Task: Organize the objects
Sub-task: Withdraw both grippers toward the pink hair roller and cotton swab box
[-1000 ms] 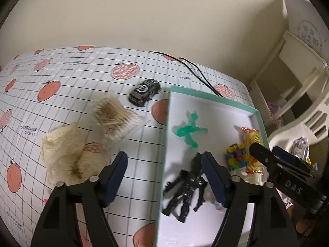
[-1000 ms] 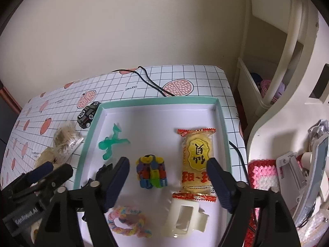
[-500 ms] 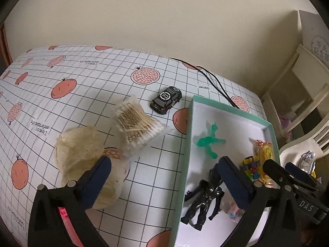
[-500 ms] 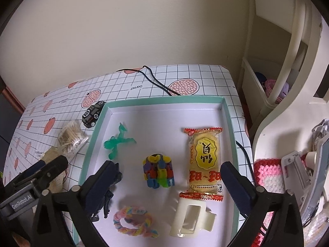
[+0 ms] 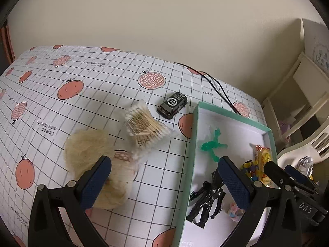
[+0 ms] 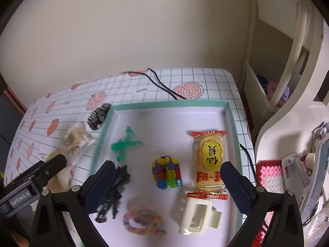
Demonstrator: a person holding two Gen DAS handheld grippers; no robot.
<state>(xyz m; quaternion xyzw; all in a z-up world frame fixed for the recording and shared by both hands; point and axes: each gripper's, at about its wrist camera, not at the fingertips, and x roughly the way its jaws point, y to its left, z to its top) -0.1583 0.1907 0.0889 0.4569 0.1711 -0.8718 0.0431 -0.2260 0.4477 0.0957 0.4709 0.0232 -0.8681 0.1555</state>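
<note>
A teal-rimmed white tray (image 5: 194, 135) (image 6: 164, 103) holds a green figure (image 5: 211, 145) (image 6: 124, 144), a black robot figure (image 5: 206, 200) (image 6: 112, 193), a colourful block toy (image 6: 167, 171), a yellow snack packet (image 6: 209, 160), a cream hair clip (image 6: 195, 216) and a pastel braided ring (image 6: 143, 224). Outside it on the table lie a black toy car (image 5: 172, 105) (image 6: 99, 115), a pack of cotton swabs (image 5: 147, 125) (image 6: 77, 136) and a beige loofah (image 5: 92, 162). My left gripper (image 5: 164, 183) is open above the tray's left rim. My right gripper (image 6: 164, 185) is open over the tray.
A black cable (image 5: 218, 88) (image 6: 162, 85) runs over the table's far edge by the wall. White shelving and a chair (image 6: 287, 78) stand right of the table, with a pink crocheted mat (image 6: 269, 175). The tablecloth (image 5: 72, 94) has a grid and fruit print.
Both grippers have opened wider and drawn back. The left one has shifted left, showing more of the table, and the black robot figure lies free in the tray.
</note>
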